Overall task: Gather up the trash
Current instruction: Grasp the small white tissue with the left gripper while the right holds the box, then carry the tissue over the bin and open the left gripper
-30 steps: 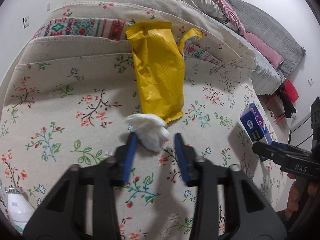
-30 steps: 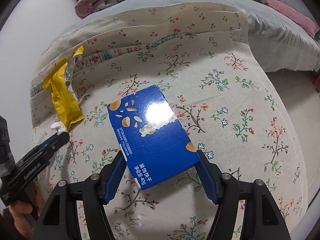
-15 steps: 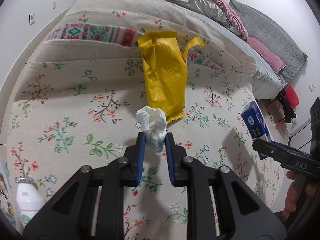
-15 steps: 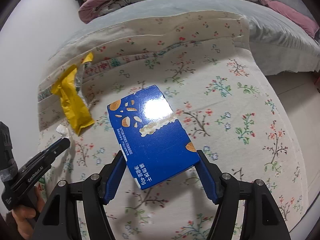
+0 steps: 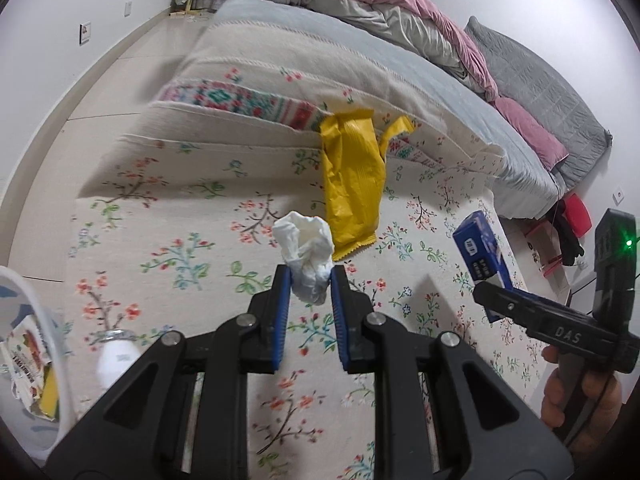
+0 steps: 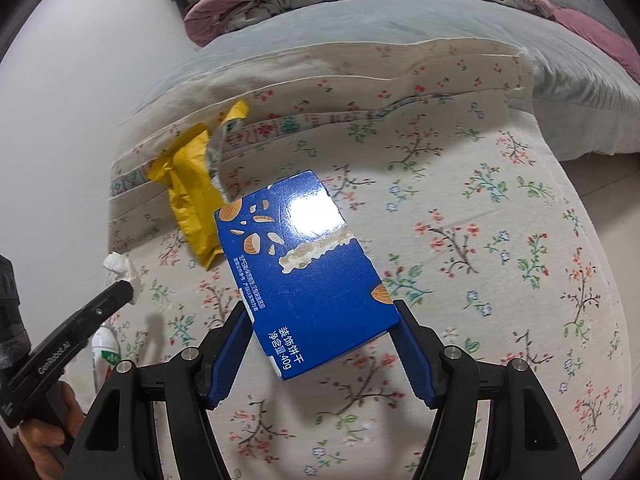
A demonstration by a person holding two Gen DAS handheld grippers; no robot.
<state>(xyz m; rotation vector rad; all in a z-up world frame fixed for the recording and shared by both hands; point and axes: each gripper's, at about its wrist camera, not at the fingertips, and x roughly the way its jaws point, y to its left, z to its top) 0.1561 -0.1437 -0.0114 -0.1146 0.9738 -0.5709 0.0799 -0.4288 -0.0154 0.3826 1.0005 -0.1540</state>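
My left gripper (image 5: 307, 280) is shut on a crumpled white tissue (image 5: 306, 248) and holds it above the floral rug (image 5: 192, 208). My right gripper (image 6: 320, 328) is shut on a blue biscuit box (image 6: 300, 264), held above the rug (image 6: 500, 240). The box also shows in the left wrist view (image 5: 480, 256). A yellow snack wrapper (image 5: 352, 184) lies flat on the rug beyond the tissue; it also shows in the right wrist view (image 6: 192, 196). The tissue shows in the right wrist view (image 6: 122, 270) at the tip of the left gripper.
A white bin (image 5: 36, 344) holding wrappers stands at the lower left. A small white bottle (image 5: 116, 360) lies on the rug next to it, and shows in the right wrist view (image 6: 105, 354). A bed (image 5: 360, 56) with pink and grey bedding borders the rug's far side.
My left gripper closed on the tissue and lifted it off the rug. My right gripper rose with the blue box. Both views now sit higher above the rug.
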